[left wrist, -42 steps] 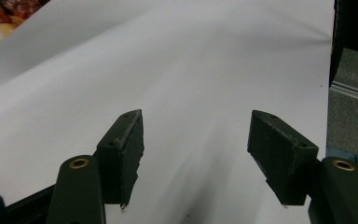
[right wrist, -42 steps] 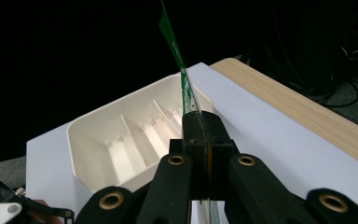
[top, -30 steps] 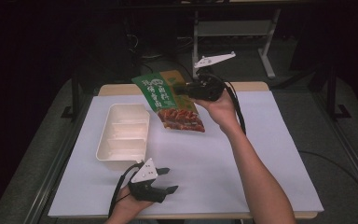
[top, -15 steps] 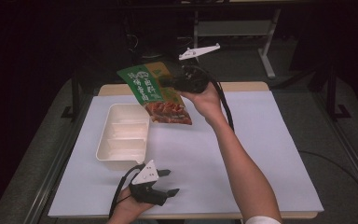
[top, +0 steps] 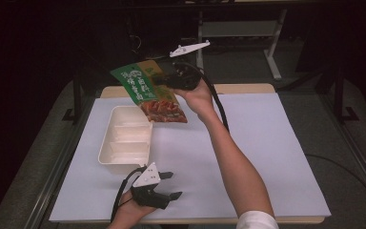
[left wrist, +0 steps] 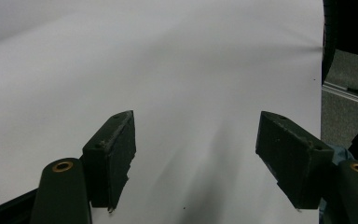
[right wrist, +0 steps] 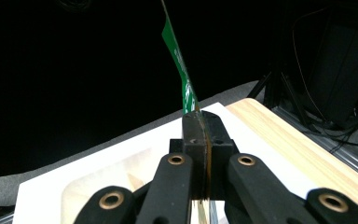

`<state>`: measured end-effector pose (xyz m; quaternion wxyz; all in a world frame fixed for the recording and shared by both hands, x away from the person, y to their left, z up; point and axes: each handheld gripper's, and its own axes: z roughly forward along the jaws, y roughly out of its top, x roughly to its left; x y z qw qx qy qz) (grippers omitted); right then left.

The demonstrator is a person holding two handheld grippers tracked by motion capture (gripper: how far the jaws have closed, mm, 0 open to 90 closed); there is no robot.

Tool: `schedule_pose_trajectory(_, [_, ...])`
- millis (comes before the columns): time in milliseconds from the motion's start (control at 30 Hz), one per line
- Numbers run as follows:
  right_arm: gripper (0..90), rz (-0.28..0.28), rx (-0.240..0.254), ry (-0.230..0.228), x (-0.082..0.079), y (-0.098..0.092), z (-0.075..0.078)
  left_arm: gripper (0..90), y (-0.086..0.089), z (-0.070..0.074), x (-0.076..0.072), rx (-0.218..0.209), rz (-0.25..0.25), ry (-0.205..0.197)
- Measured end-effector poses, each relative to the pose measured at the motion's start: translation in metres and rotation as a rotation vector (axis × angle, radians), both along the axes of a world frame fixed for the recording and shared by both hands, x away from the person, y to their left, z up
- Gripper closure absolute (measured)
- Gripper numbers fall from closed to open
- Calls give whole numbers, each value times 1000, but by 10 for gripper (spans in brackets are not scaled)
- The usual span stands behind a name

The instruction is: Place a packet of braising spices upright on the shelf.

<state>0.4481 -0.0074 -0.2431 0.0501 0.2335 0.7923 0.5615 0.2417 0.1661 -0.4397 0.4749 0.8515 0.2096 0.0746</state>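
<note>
Surface: a wooden table (top: 248,88) covered by a white sheet (top: 267,157) that reaches almost to its edges; a strip of bare wood shows along the far side. The room around it is dark, with grey floor, a metal frame behind the table and cables on the floor.

Count: one snack pouch, one tray, two grippers.

The white three-compartment tray (top: 124,140) sits on the left half of the sheet, empty. The green snack pouch (top: 150,90) hangs in the air above the tray's far end, tilted, clear of the sheet. The right gripper (top: 169,81) is clamped on the pouch's edge; in the right gripper view (right wrist: 200,140) the jaws press together with the foil running up from between them.

The left gripper (top: 169,185) rests at the near edge of the sheet, just in front of the tray. Its jaws stand wide apart after just opening, nothing between them (left wrist: 196,158).

Open room: the whole right half of the sheet is bare, as is the middle strip under the right forearm.
</note>
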Motion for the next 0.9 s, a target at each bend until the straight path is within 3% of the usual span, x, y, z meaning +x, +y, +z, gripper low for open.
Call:
schedule_pose_trajectory(233, [893, 15, 32, -3, 11, 24, -4, 275, -1, 0, -1, 11, -3, -12])
schedule_pose_trajectory(400, [893, 29, 26, -9, 18, 45, -10, 271, 0, 1, 1, 19, 1, -15])
schedule_pose_trajectory(900, [892, 12, 68, 9, 40, 85, -48, 268, 2, 0, 1, 16, 12, -15])
